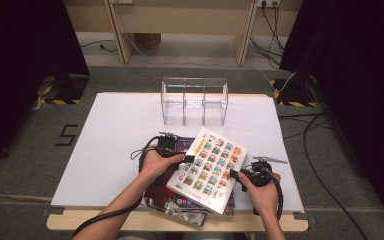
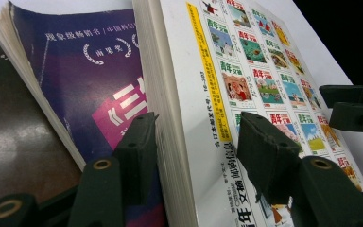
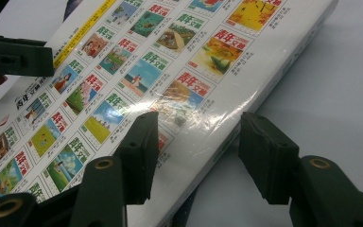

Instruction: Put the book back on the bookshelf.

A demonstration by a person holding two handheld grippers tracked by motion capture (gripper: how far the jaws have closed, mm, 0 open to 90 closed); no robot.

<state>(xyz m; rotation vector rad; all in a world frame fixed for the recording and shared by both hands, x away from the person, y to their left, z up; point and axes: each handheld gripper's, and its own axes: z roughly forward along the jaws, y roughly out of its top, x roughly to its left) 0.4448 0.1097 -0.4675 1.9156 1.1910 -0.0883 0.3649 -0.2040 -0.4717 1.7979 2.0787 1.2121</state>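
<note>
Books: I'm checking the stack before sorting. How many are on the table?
3 visible: the white book with picture squares on top, between both grippers; a purple book beneath it; a dark book lowest. More may hide underneath.

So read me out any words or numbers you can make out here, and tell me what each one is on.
"青年文摘": repeated on the small cover pictures of the white book.
"青年 文摘": large along the white book's edge strip.
"5": black mark on the grey floor.
Purple book: small white lines and big white characters, too blurred or hidden to read.
Yellow strip print: too small.
</note>
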